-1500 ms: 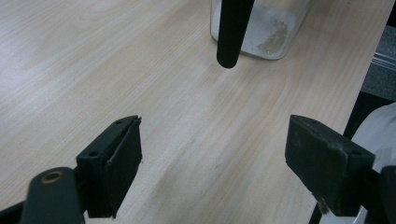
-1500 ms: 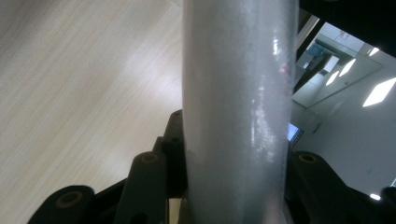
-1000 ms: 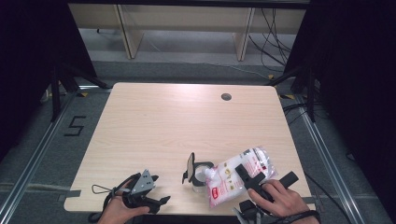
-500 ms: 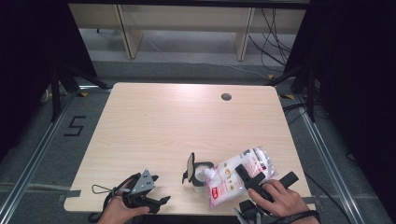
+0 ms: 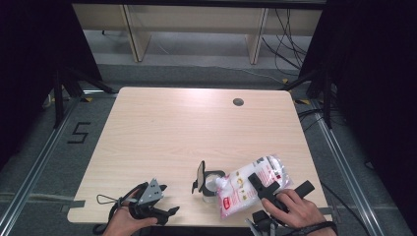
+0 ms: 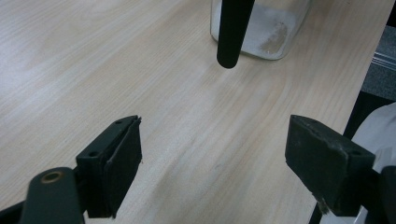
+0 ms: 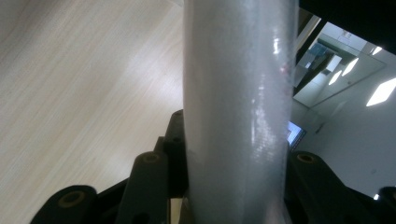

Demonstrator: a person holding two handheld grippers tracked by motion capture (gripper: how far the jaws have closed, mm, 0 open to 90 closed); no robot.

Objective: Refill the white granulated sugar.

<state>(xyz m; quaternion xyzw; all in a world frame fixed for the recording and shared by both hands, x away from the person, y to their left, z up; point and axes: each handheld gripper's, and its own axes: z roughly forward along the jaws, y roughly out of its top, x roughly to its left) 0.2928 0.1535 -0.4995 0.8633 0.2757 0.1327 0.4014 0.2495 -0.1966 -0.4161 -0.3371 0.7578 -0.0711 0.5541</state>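
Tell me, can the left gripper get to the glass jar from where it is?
Probably yes. The left gripper is open and holds nothing, and bare table lies between it and the glass jar. The jar's black lid hangs open on that side and may get in the way.

My left gripper point(image 5: 164, 212) is black, with a grey three-cornered plate on top and a thin black cable looping off behind it. My right gripper point(image 5: 268, 184) is black too, its flat jaws bearing round brass-coloured pivot pins.
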